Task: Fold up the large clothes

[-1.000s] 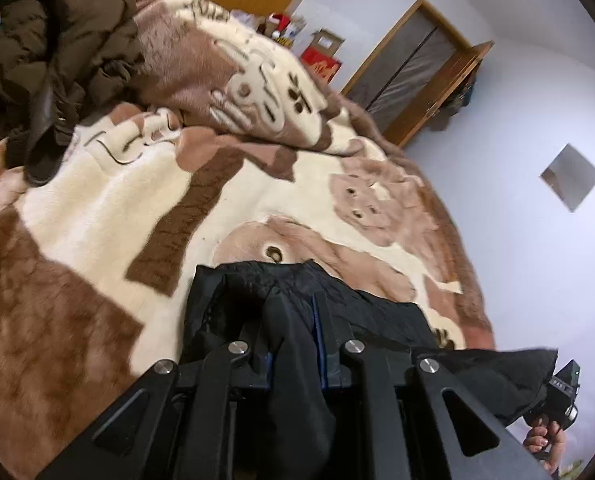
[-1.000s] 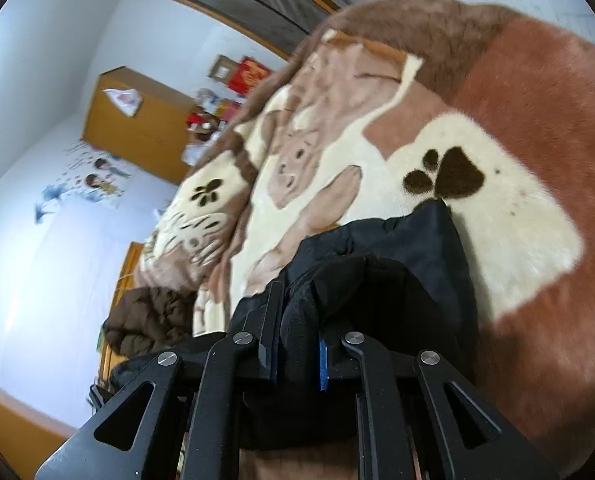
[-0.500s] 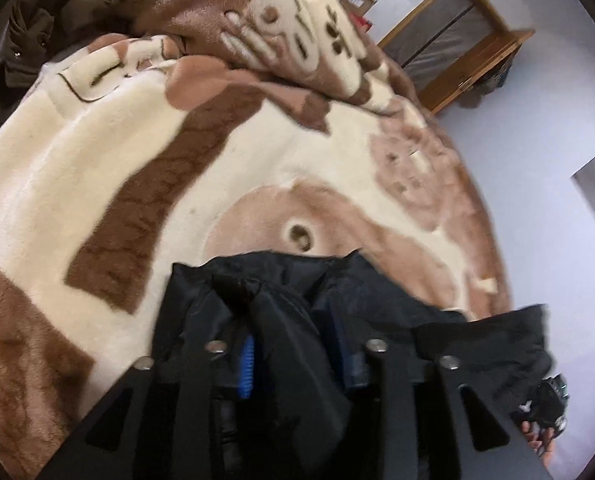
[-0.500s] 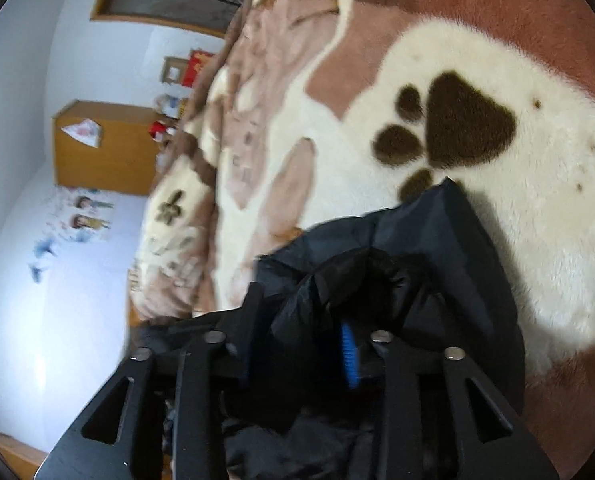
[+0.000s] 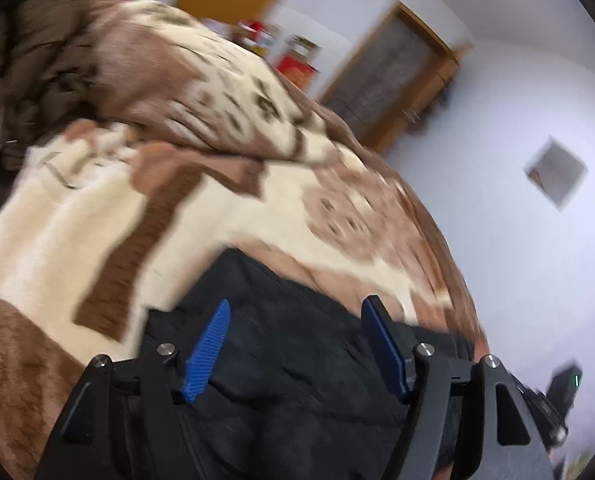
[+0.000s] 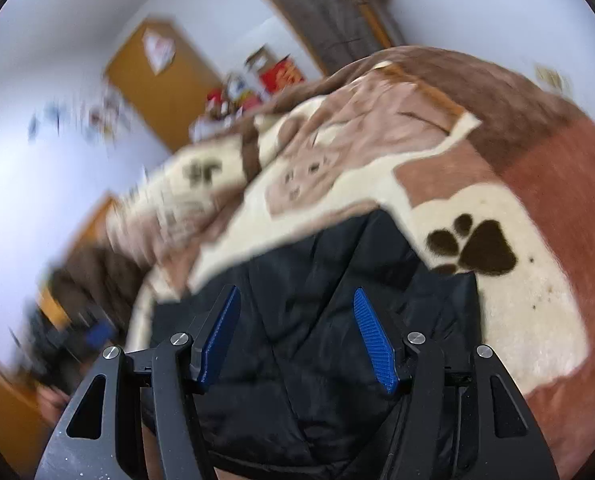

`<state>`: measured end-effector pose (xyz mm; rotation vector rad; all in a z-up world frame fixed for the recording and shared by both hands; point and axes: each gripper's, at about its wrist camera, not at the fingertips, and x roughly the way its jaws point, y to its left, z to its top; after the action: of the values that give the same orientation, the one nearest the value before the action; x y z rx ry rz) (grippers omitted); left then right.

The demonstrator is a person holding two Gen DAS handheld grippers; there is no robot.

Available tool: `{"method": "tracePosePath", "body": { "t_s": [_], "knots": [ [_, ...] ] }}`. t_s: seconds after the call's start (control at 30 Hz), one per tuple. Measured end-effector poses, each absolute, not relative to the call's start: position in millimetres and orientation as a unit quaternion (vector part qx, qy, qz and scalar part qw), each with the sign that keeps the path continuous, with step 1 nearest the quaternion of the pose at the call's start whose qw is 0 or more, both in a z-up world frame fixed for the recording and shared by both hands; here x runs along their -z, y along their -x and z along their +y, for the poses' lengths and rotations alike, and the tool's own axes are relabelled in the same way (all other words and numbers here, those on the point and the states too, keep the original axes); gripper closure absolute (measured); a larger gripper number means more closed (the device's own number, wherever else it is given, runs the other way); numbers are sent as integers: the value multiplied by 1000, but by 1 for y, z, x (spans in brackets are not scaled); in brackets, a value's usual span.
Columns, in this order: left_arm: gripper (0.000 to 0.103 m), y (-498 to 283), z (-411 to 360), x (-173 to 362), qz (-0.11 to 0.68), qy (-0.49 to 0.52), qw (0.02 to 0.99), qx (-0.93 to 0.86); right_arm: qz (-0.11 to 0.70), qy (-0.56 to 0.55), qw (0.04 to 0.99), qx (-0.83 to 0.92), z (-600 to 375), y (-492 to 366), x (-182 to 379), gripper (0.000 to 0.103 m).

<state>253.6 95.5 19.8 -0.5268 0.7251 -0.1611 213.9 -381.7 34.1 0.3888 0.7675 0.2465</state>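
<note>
Your left claw (image 5: 297,344): jaws opening, blue pads clear of black jacket (image 5: 297,380) lying under and ahead of it. Your right claw (image 6: 295,340): jaws opening too, nothing clamped, jacket spreading below. Jacket resting on bear-print blanket (image 6: 517,320) stretching beyond both claws.

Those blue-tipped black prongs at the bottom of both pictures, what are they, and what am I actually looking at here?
They are hand-held grippers, one in each of a person's hands, each with a wide-angle camera looking along its two fingers. One picture is from the left gripper, the other from the right gripper. Both look down at a black padded garment lying on a bed covered by a brown and cream blanket with animal and paw prints. A dark brown coat is heaped further back. Both sets of jaws are opening; the blue pads stand clear of the garment, so nothing is held.
</note>
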Motion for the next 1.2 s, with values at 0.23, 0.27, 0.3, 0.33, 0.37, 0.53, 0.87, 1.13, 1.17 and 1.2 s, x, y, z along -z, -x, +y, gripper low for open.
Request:
{"method": "tracePosePath", "body": {
  "t_s": [0.23,0.27,0.3,0.33,0.37,0.53,0.87,1.13,1.17,1.2],
  "knots": [
    [32,-258,-18,35,426,103,880,184,403,-46,905,-124,-321,-223,17,43],
    [32,-263,-25,42,427,91,882,177,408,-36,905,-113,-321,-230,23,43],
    [32,-272,-28,48,426,79,887,161,413,-23,905,-98,-321,-239,30,43],
    [32,-280,-28,52,424,74,890,149,414,-16,906,-89,-322,-246,34,43],
    [32,-287,-26,53,423,77,892,139,413,-10,907,-78,-324,-254,38,43],
    [32,-325,-7,60,439,105,888,90,426,-31,902,-63,-338,-282,51,43],
    [32,-357,50,79,440,67,895,18,425,-66,903,-19,-370,-305,59,43],
    [31,-353,56,105,404,80,911,8,418,-81,905,10,-383,-318,87,43],
    [31,-353,55,107,402,80,912,6,417,-81,905,11,-383,-320,89,43],
    [31,-353,54,109,397,80,914,4,417,-82,905,11,-384,-321,91,43]
  ]
}}
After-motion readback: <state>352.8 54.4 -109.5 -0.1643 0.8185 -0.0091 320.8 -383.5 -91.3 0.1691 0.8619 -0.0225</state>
